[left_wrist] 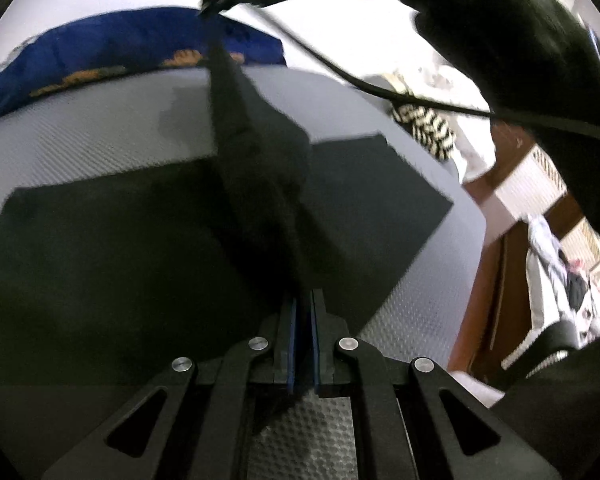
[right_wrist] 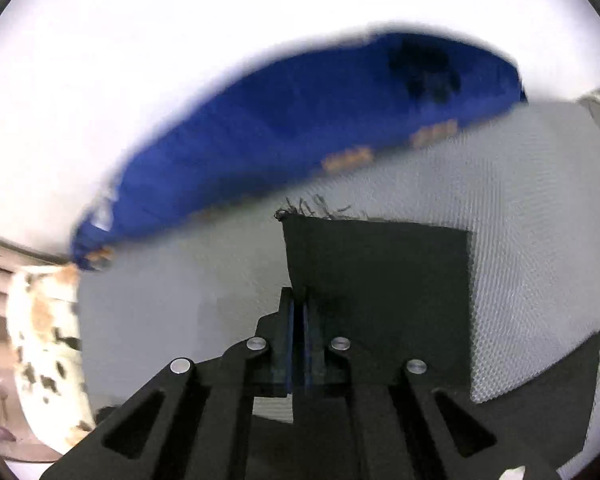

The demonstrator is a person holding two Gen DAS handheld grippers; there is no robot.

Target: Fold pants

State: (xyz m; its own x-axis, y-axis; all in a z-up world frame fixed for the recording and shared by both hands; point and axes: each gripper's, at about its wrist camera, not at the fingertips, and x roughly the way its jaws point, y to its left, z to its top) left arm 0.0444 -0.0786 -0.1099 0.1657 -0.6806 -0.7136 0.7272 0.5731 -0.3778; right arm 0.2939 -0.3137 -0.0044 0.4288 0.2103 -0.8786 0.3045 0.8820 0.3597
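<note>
Both grippers, left (left_wrist: 303, 312) and right (right_wrist: 299, 308), clamp the black pants (left_wrist: 260, 168), which stretch between them above the grey mat (left_wrist: 100, 128), near the blue cloth (right_wrist: 260, 132).

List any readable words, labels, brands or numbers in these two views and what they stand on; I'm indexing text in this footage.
None can be read.
The blue cloth carries orange marks along its edge, too blurred to tell whether they are letters or a pattern.
The black pants and grey mat show no text.

Two wrist views angled steeply down, close, sharing grey mat (left_wrist: 100, 140), blue cloth (right_wrist: 260, 128)
</note>
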